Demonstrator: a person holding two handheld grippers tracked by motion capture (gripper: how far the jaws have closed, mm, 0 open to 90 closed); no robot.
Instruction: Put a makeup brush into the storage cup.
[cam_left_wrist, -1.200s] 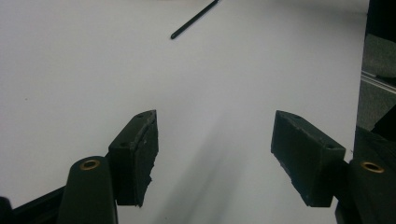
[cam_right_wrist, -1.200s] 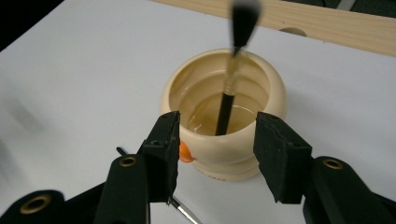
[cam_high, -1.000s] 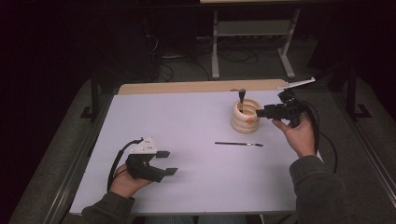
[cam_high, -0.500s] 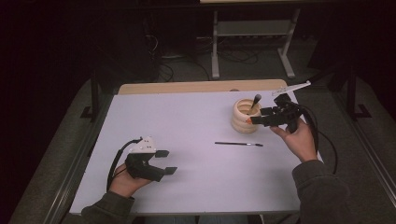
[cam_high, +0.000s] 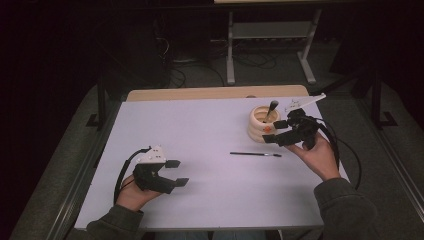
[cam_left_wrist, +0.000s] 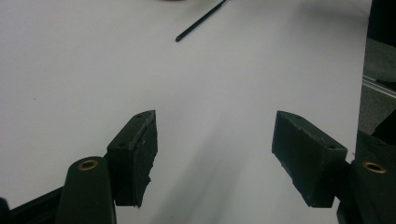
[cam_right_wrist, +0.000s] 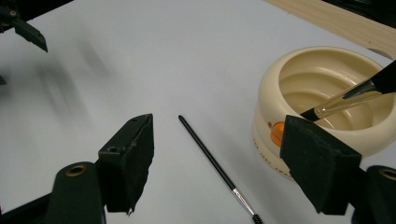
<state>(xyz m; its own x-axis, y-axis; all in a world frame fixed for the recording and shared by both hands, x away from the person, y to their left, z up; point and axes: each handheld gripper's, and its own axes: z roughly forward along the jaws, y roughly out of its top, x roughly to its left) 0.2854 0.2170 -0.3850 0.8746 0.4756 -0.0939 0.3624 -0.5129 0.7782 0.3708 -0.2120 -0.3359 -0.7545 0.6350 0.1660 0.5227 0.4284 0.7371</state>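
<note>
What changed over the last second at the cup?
The right tool drew back from the cream cup, open; the brush in the cup tipped from leaning left to leaning right. The thin brush on the table and the open left tool stayed put.

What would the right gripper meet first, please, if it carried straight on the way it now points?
Probably the thin black brush lying on the white table; it sits between the right gripper's open jaws in its own view. The cream pot stands just off to one side.

no text, label or number can be read anywhere — not even on the cream cup (cam_right_wrist: 322, 98).
</note>
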